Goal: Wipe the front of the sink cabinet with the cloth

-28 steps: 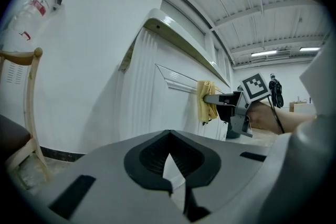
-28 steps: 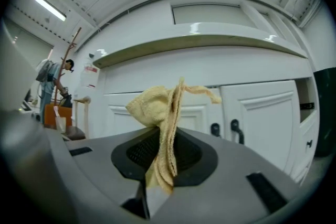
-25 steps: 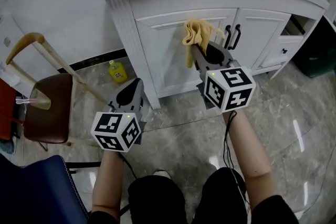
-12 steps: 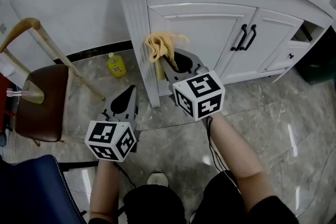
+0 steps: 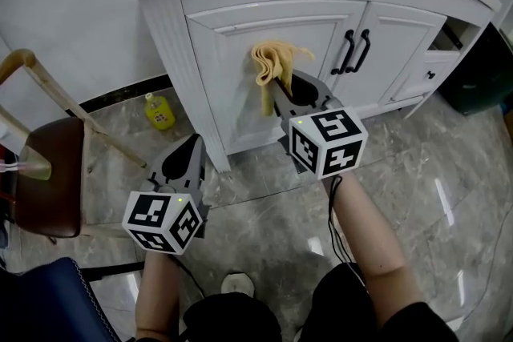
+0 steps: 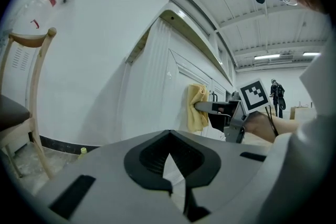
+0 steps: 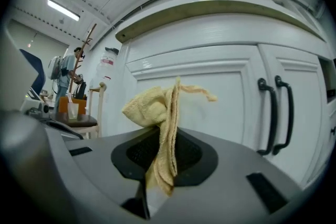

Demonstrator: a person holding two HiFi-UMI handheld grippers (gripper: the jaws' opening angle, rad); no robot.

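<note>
Nearest to me, the person's two forearms reach out over a glossy grey marble floor (image 5: 264, 208), a gripper in each hand. The left gripper (image 5: 195, 142) hangs low and to the left, well short of the furniture. Its jaws are drawn together to a point with nothing between them. Left of it stands a wooden chair (image 5: 44, 180) with a dark brown seat. A little farther on and to the right, the right gripper (image 5: 278, 86) is raised higher, its fingers clamped tight on a yellow cloth (image 5: 269, 64). The cloth bunches up above the jaws and a strip of it trails down between them. From the left gripper's side view, the cloth looks to be lying against the front of the white sink cabinet (image 5: 228, 96). It sits on the left door, in the upper half of the panel and close to the door's right edge. Just right of it, two black bar handles (image 5: 353, 52) stand side by side where the doors meet. Down on the floor, left of the cabinet's corner by the wall, sits a small yellow bottle (image 5: 159, 111).
</note>
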